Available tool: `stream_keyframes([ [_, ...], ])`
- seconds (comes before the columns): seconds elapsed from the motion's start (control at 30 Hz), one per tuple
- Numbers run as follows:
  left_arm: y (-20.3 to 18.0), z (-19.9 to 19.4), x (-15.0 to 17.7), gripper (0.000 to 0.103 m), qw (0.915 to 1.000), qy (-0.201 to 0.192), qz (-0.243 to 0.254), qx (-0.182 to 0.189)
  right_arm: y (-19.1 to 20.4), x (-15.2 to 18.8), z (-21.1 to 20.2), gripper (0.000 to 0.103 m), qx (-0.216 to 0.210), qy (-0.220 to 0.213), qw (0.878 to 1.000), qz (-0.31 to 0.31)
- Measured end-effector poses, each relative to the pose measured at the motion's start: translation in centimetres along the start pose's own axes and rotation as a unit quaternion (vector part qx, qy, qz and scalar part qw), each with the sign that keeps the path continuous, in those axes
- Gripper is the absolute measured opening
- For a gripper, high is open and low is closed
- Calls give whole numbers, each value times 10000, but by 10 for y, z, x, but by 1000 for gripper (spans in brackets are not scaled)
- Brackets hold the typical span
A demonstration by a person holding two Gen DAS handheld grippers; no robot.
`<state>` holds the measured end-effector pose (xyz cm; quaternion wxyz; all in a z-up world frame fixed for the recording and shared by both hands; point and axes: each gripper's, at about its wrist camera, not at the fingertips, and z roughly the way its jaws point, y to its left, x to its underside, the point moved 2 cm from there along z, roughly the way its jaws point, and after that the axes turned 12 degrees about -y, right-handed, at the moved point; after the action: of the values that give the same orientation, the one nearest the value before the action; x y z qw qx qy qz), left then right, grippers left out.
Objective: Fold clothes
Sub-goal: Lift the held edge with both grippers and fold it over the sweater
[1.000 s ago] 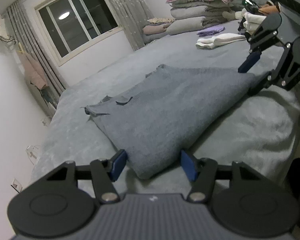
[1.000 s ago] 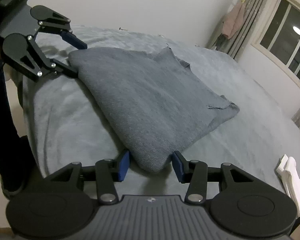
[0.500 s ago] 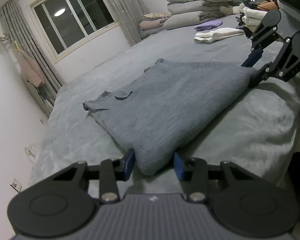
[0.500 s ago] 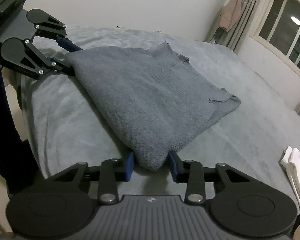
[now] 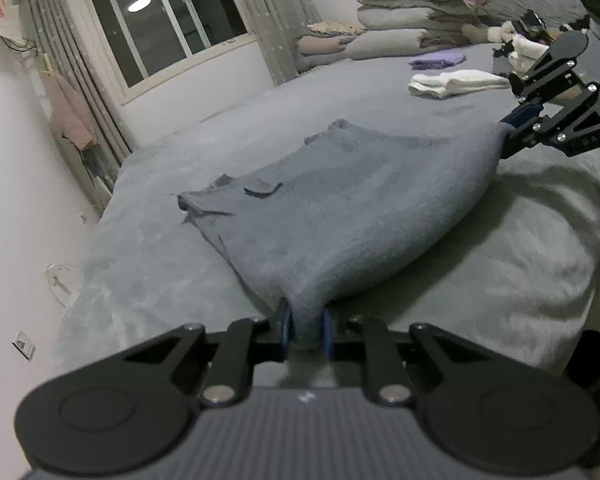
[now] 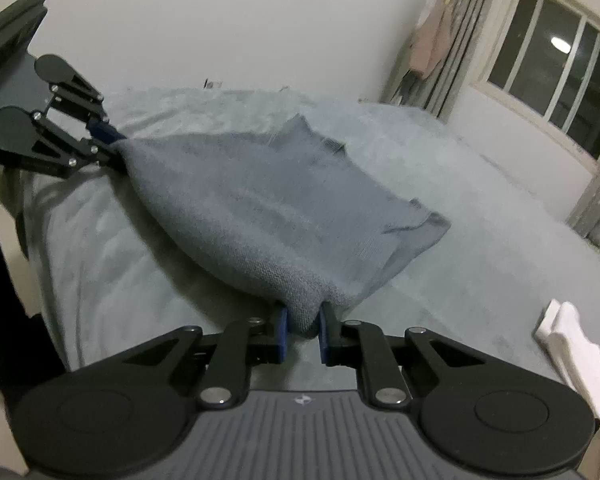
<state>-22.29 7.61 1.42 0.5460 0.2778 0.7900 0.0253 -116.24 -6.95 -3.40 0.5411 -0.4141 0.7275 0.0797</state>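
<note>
Right now your left gripper [image 5: 305, 330] is pinching one near corner of the grey sweater [image 5: 340, 208], and your right gripper [image 6: 303, 330] is clamped on the other near corner. Between them the sweater's near edge is lifted and stretched, while its far part lies on the grey bed [image 5: 148, 264]. Folded white clothes [image 5: 456, 82] sit well apart, further up the bed.

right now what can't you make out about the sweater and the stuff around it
- Underside of the grey sweater: hidden by its own top layer in both views.
- Pinched corner inside the left tongs: covered by the pads.
- White folded clothes: cut off by the right wrist view's edge.
- Items beside the pillow stack: too small and blurred in the left wrist view.
</note>
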Motion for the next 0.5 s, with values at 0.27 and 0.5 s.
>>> stream_keyframes([
  [0.27, 7, -8, -15, 12, 9993, -257, -185, -182, -3, -11, -16, 13, 210, -386, 9989, -141],
  [0.5, 9, -13, -18, 12, 9991, -350, -147, -212, -4, -12, -25, 13, 234, -560, 9974, -396],
])
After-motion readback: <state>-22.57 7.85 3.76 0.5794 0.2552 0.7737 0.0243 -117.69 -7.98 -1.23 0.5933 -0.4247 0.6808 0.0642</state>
